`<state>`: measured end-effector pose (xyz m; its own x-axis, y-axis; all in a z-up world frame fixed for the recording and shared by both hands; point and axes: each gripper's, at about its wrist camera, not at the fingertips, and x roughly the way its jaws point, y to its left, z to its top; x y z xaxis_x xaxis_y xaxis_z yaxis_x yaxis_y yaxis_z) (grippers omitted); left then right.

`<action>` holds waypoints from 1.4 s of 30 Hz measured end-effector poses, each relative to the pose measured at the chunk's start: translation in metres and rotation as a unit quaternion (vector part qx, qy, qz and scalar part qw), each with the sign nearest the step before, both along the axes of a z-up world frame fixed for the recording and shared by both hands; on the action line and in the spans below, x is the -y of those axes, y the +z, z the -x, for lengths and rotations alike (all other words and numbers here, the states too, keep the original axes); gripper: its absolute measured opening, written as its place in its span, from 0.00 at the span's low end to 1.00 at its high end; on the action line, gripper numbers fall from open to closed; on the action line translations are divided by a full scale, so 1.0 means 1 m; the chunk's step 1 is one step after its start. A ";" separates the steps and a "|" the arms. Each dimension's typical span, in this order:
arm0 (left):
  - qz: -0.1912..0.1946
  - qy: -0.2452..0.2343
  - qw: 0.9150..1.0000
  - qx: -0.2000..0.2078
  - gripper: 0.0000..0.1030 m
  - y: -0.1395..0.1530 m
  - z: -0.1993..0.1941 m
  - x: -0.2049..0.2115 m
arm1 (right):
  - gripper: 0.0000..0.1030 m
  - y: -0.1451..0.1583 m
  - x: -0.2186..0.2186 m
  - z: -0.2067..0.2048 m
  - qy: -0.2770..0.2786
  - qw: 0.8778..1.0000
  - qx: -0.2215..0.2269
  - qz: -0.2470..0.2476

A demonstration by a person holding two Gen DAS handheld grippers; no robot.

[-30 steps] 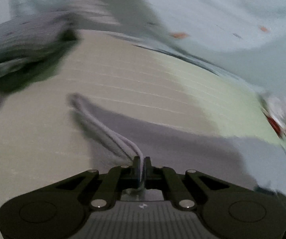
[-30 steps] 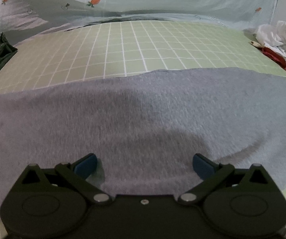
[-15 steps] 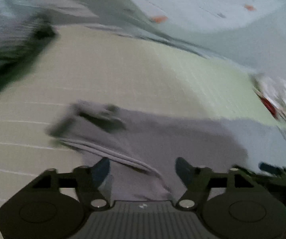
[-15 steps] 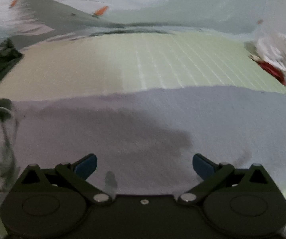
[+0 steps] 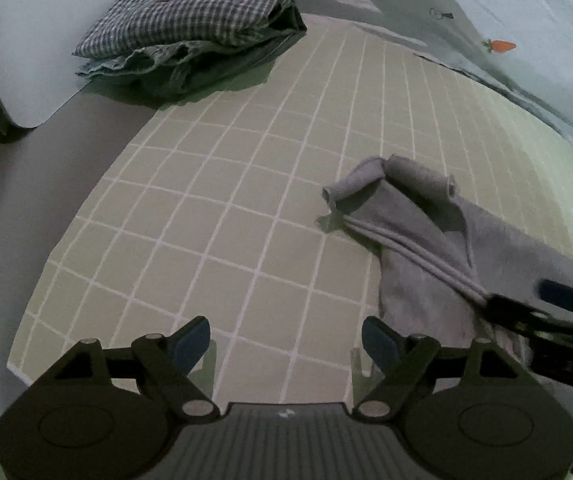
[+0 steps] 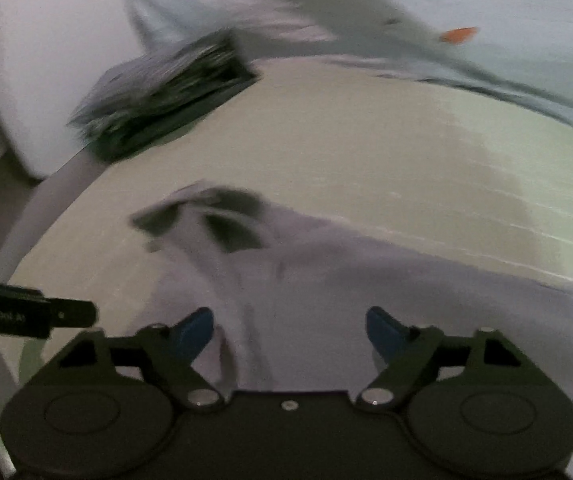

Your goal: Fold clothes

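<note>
Lying ahead and right of the spread, empty left gripper (image 5: 286, 338), the crumpled grey knit garment (image 5: 418, 232) is stretched away rightward on the green gridded mat (image 5: 214, 200); the right gripper (image 6: 290, 330), likewise spread and empty, is held directly over it, hence judged nearer.

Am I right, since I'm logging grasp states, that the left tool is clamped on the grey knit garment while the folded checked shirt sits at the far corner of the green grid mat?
Not quite. The left tool is open and holds nothing; the grey knit garment lies to its right, as the left wrist view shows. The folded checked shirt does sit at the far corner of the green grid mat.
</note>
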<state>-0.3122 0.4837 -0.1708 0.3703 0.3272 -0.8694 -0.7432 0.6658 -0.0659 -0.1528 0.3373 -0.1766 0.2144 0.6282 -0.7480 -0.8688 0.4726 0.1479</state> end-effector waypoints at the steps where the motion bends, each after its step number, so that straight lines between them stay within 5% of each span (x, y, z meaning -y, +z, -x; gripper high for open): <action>1: -0.003 -0.002 1.000 -0.001 0.81 0.001 0.001 0.001 | 0.69 -0.004 -0.007 0.002 0.010 1.000 -0.006 0.006; 6: -0.014 -0.011 1.000 -0.006 0.81 0.007 0.012 0.003 | 0.39 -0.016 -0.022 0.004 0.020 0.999 -0.025 0.008; 7: -0.014 -0.011 1.000 -0.006 0.81 0.007 0.012 0.004 | 0.14 -0.016 -0.021 0.004 0.025 0.999 -0.033 0.002; 8: -0.013 -0.010 1.000 -0.006 0.81 0.006 0.012 0.004 | 0.04 -0.015 -0.019 0.003 0.030 0.999 -0.041 -0.004; 12: -0.010 -0.009 1.000 -0.001 0.81 0.007 0.009 0.002 | 0.04 0.001 -0.003 0.008 0.026 0.999 -0.027 -0.038; 23: -0.015 -0.083 0.996 -0.010 0.81 0.002 -0.024 0.023 | 0.06 0.003 0.069 -0.003 -0.107 0.993 0.036 0.042; 24: -0.018 -0.092 0.996 -0.011 0.81 0.002 -0.027 0.026 | 0.08 0.004 0.076 -0.004 -0.120 0.991 0.042 0.049; 26: -0.024 -0.106 0.994 -0.012 0.82 0.002 -0.033 0.032 | 0.37 0.004 0.089 -0.005 -0.144 0.986 0.053 0.064; 27: -0.025 -0.111 0.993 -0.013 0.82 0.002 -0.036 0.035 | 0.42 0.004 0.095 -0.006 -0.156 0.984 0.059 0.071; 33: -0.023 -0.134 0.990 -0.022 0.82 -0.002 -0.050 0.048 | 0.46 0.013 0.089 -0.003 -0.127 0.989 0.063 0.031; 37: -0.028 -0.150 0.988 -0.028 0.82 -0.003 -0.057 0.055 | 0.57 0.015 0.074 -0.002 -0.069 0.996 0.050 -0.002; 40: -0.033 -0.161 0.986 -0.033 0.82 -0.002 -0.060 0.061 | 0.52 0.009 0.056 -0.011 -0.041 0.998 0.049 -0.007; 42: -0.040 -0.167 0.985 -0.036 0.82 -0.002 -0.062 0.065 | 0.34 0.006 0.048 -0.027 -0.077 0.994 0.076 0.003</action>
<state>-0.2506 0.4186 -0.1724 0.4076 0.2659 -0.8736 -0.4833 0.8745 0.0406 -0.1263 0.2896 -0.1703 0.4187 0.5751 -0.7028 -0.7983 0.6020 0.0170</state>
